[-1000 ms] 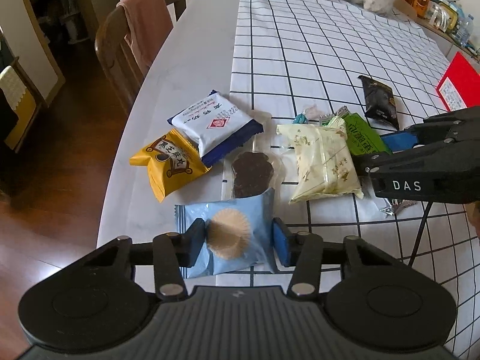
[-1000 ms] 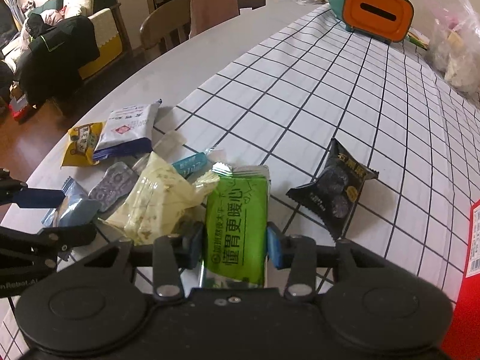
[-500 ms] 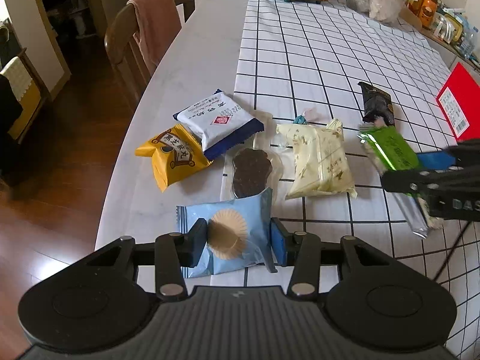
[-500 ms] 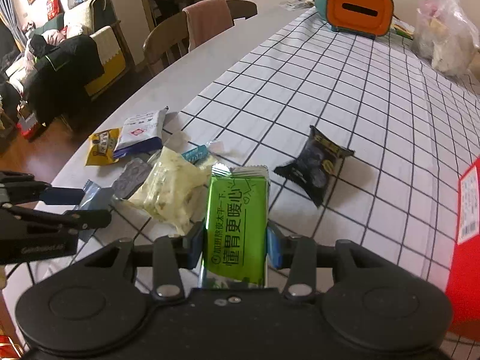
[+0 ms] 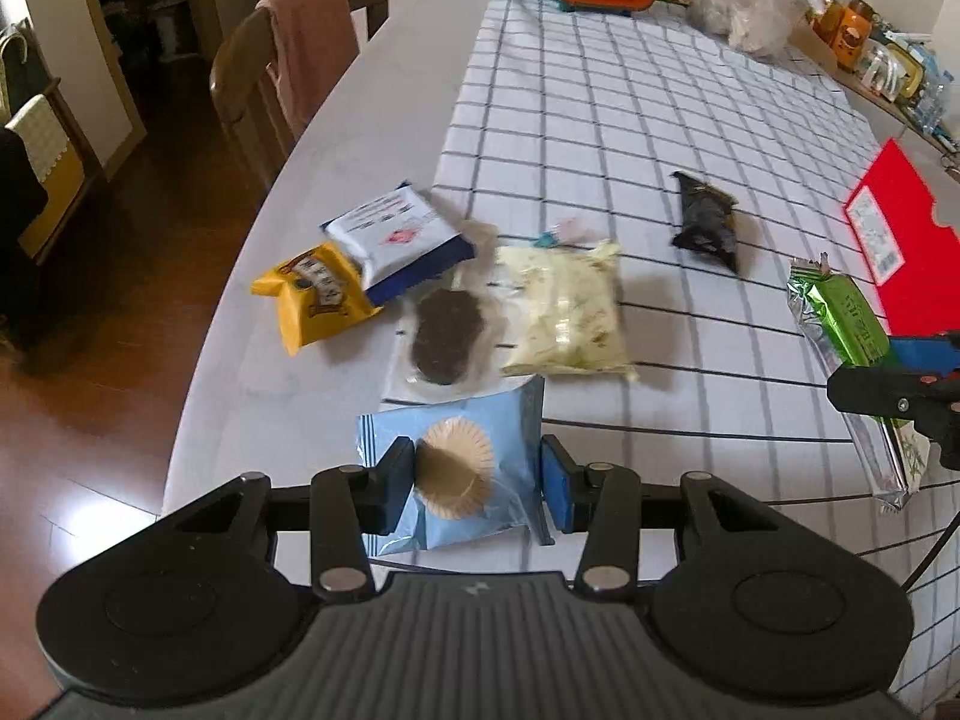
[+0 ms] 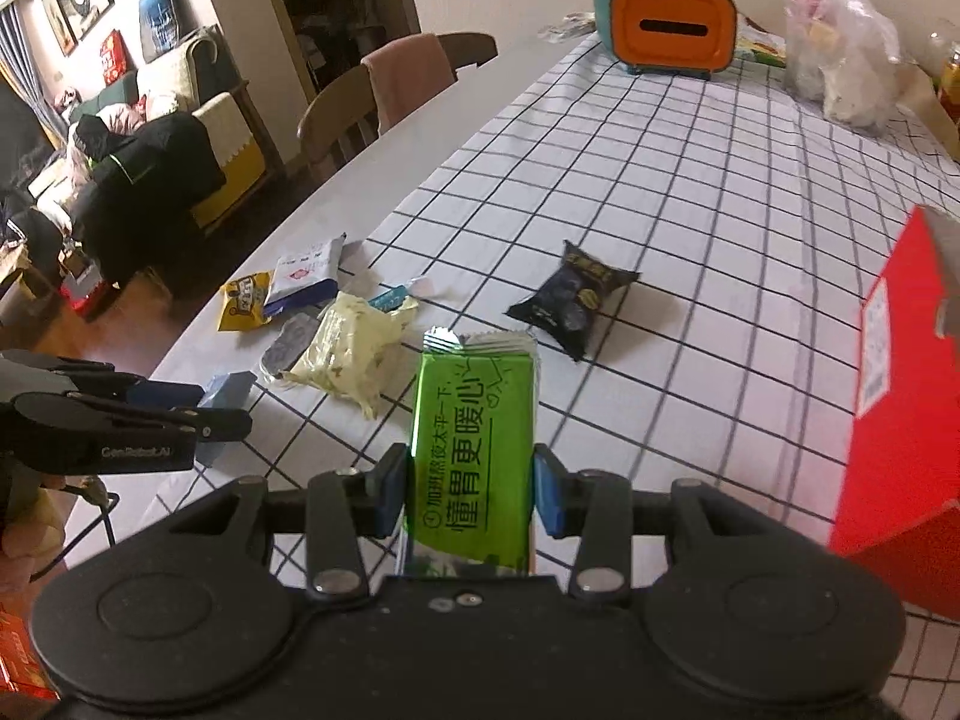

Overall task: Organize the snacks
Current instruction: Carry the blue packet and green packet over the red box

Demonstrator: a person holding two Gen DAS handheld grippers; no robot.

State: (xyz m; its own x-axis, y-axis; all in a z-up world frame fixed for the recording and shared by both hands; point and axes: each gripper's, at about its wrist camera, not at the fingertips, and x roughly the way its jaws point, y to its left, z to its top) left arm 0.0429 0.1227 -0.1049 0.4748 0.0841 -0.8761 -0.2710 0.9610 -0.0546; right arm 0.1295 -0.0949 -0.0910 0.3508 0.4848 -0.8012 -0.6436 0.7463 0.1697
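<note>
Right gripper [image 6: 471,489] is clamped on the green packet [image 6: 471,450], pads on its long sides, packet lifted off the table and sticking forward at centre frame. Left gripper [image 5: 477,477] has its jaws on both sides of the blue packet [image 5: 453,474], bottom centre of its view; looks clamped, though the right pad may sit just off the wrapper edge, so grip quality is uncertain.

Risks:
- Both wrappers are slick foil or film, held by the edges only. My guess: a fast swing lets the green packet slide out, or it pivots, since most of its length hangs past the pads.
- The blue packet holds a soft cake; too much squeeze likely crushes it.
- The blue packet's far edge touches the clear-wrapped dark biscuit [image 5: 444,333], so lifting could drag that along.
- The red box [image 6: 894,420] stands at the right edge of the right view; carrying the green packet over could clip its wall.

Containers: the red box's inside is not visible, contents unknown. Clear plastic bag [image 6: 840,48] at upper right holds pale items, too blurred to identify. The orange and teal box [image 6: 666,30] at top has a slot; nothing seen inside.

Remaining loose on the tablecloth [image 5: 600,120]: cream packet [image 5: 564,309], black packet [image 5: 705,222], yellow packet [image 5: 312,300], white and blue packet [image 5: 399,240].
</note>
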